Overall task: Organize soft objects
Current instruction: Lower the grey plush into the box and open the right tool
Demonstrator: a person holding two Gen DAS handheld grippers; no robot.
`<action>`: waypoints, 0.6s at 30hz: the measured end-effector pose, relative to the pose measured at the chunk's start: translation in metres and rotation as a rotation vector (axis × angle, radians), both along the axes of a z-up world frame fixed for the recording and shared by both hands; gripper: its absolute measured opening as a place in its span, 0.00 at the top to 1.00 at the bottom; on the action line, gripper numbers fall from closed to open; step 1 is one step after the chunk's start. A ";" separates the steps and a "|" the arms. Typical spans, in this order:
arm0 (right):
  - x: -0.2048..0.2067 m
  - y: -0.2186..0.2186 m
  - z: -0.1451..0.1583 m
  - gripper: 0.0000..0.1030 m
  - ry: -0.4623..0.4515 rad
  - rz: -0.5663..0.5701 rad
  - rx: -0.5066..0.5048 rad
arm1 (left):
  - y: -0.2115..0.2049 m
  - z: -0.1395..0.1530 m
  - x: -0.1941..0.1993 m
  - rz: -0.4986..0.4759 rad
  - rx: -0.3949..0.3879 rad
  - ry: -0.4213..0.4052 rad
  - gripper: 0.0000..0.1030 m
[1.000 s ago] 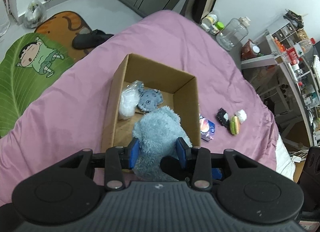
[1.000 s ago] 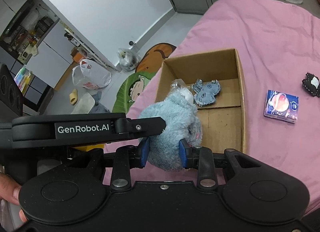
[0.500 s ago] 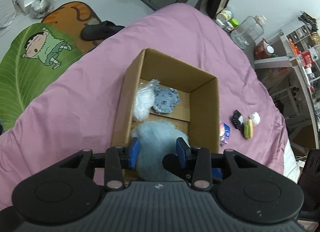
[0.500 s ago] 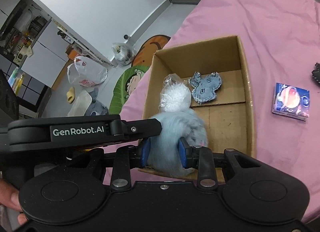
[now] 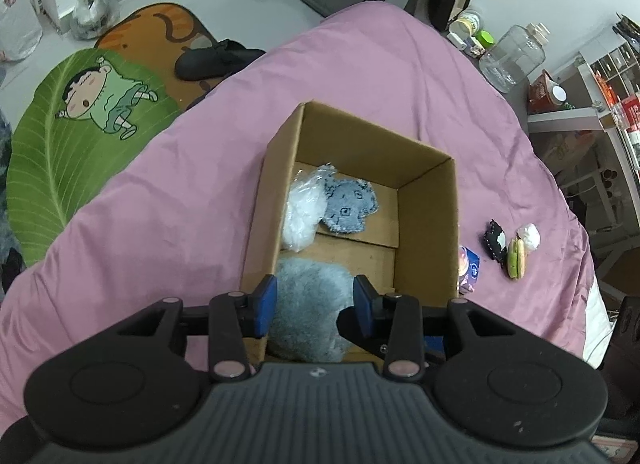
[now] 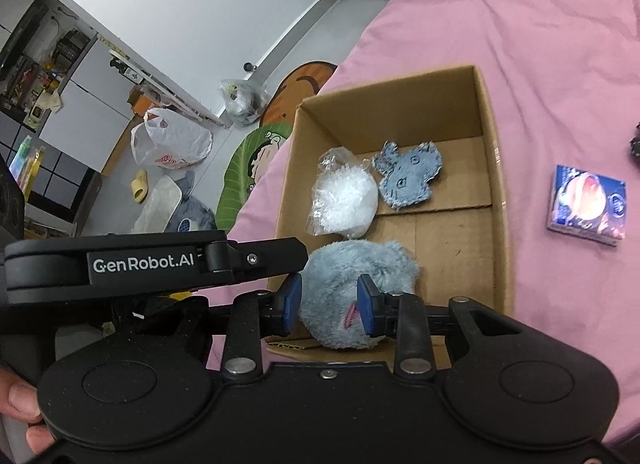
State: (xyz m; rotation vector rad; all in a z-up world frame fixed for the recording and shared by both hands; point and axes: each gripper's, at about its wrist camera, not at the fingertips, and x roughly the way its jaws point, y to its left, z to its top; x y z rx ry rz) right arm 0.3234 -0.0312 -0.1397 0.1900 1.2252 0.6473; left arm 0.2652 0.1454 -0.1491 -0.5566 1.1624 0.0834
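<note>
While both grippers are reaching down over the near end of the cardboard box [image 5: 428, 215], the fluffy blue plush toy [image 5: 308, 304] is sitting between their blue pads, low inside the box. The left gripper [image 5: 314, 306] is easing its jaws apart, its pads only brushing the fur now. The right gripper [image 6: 329, 304] is pinching the plush from both sides, the pile bulging around its pads.

Judging by that bulge, the toy is looking light, squashy and springy, so a grip deep across the body is likely holding better than one on loose fur. Farther in, a white fluffy ball in a clear wrapper [image 6: 344, 201] and a flat denim patch [image 6: 410, 175] are lying on the box floor. Beyond the box wall, a small printed packet [image 6: 586, 203] is lying on the pink bedspread [image 5: 160, 223].
</note>
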 end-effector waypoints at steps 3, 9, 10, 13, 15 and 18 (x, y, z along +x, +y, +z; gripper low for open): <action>-0.003 -0.004 0.004 0.59 -0.033 0.004 -0.027 | -0.006 0.004 0.001 -0.010 0.026 0.005 0.58; -0.008 -0.015 0.011 0.46 -0.059 -0.010 -0.050 | -0.015 0.021 -0.009 -0.007 0.109 -0.029 0.49; -0.011 -0.018 0.014 0.43 -0.073 -0.009 -0.054 | -0.015 0.024 -0.013 0.006 0.120 -0.041 0.41; -0.018 -0.027 0.024 0.25 -0.133 -0.032 -0.053 | -0.017 0.033 -0.021 0.026 0.150 -0.070 0.17; -0.023 -0.036 0.031 0.10 -0.166 -0.055 -0.032 | -0.024 0.040 -0.025 0.002 0.198 -0.078 0.10; -0.030 -0.046 0.039 0.03 -0.204 -0.072 -0.031 | -0.033 0.049 -0.033 -0.024 0.225 -0.090 0.02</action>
